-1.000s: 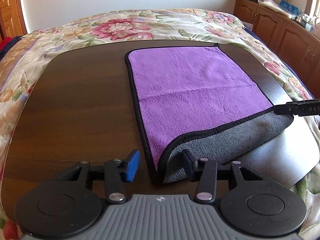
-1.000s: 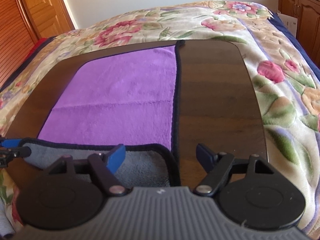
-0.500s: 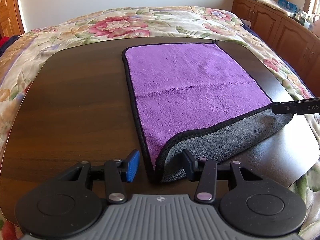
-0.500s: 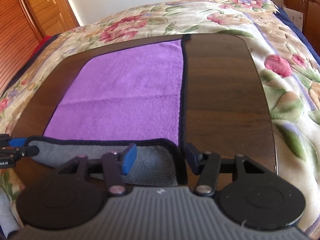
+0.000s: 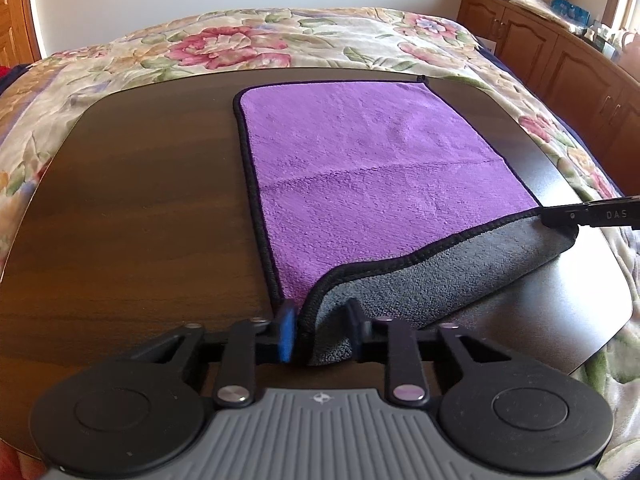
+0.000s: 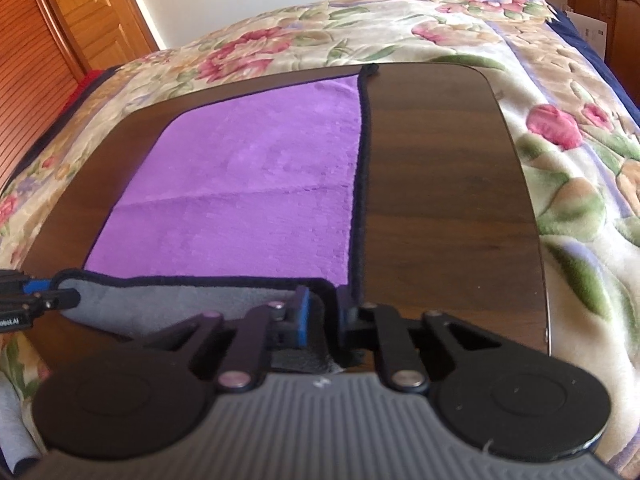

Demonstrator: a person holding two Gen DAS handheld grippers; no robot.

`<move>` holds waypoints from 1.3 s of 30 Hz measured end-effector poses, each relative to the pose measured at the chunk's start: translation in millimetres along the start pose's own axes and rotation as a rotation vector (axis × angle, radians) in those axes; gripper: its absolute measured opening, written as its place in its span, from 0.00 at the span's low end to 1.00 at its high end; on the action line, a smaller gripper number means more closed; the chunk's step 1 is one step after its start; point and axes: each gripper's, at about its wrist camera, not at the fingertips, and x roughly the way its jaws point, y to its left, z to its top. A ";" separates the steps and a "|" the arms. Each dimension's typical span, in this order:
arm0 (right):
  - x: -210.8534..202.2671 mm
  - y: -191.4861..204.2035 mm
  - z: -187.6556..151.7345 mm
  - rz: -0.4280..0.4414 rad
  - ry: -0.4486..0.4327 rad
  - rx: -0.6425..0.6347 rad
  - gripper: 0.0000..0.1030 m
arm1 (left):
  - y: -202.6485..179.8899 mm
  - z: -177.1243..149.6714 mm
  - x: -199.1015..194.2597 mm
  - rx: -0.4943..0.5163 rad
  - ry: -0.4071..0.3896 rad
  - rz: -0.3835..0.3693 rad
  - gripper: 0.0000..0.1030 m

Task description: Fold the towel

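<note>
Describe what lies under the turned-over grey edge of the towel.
Under the grey flap of the towel the purple face shows only up to the black hem; what the flap covers is hidden. The dark wooden table lies below. Both the left gripper and right gripper pinch its corners.

The wooden tray table (image 5: 132, 216) lies bare from its left edge to the purple towel (image 5: 360, 168), and bare again from the towel's right hem to the right edge (image 6: 452, 184). Along the near edge, the towel's turned-up grey flap (image 5: 440, 280) fills the middle. A floral bedspread (image 5: 240, 44) surrounds the table, level with it.
</note>
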 end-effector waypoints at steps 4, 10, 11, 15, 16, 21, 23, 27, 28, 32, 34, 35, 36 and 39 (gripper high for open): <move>-0.5 -0.9 0.3 -0.001 -0.005 -0.001 0.08 | -0.6 -0.7 -0.8 -0.004 -0.005 -0.005 0.08; -2.5 -0.8 1.4 -0.002 -0.014 0.005 0.07 | -1.7 -1.3 -1.5 -0.001 -0.007 -0.016 0.03; -2.8 -0.8 1.2 -0.002 -0.015 0.003 0.07 | -1.8 -1.2 -1.6 -0.002 -0.008 -0.016 0.03; -3.0 0.0 1.6 -0.003 -0.016 -0.004 0.05 | -1.7 -0.2 -2.5 -0.002 -0.010 -0.016 0.03; -3.5 0.0 1.9 -0.002 -0.019 -0.004 0.05 | -1.9 0.2 -3.0 -0.003 -0.012 -0.016 0.03; -8.1 0.5 3.8 0.003 -0.037 -0.006 0.05 | -0.5 1.6 -6.6 -0.012 -0.024 -0.020 0.02; -10.1 0.6 4.6 0.006 -0.047 -0.007 0.05 | -0.7 2.3 -7.2 -0.013 -0.027 -0.028 0.02; -13.6 2.4 8.5 0.016 -0.070 -0.010 0.05 | -0.3 6.3 -7.1 -0.017 -0.038 -0.030 0.02; -14.2 2.9 9.8 0.017 -0.074 -0.012 0.05 | -0.5 7.6 -6.8 -0.018 -0.042 -0.030 0.02; -13.0 4.8 14.4 0.020 -0.083 -0.026 0.05 | -0.2 12.9 -3.7 -0.016 -0.050 -0.025 0.02; -12.5 5.2 16.8 0.025 -0.089 -0.032 0.05 | 0.7 14.5 -2.1 -0.015 -0.050 -0.027 0.02; -11.7 5.6 18.6 0.028 -0.092 -0.037 0.05 | 0.6 15.2 -1.8 -0.015 -0.051 -0.028 0.02; -11.1 5.6 20.3 0.028 -0.093 -0.043 0.04 | 0.4 16.3 -1.8 -0.012 -0.053 -0.028 0.02; -10.5 8.4 24.6 0.033 -0.102 -0.058 0.04 | 1.6 20.5 -3.1 -0.012 -0.063 -0.033 0.02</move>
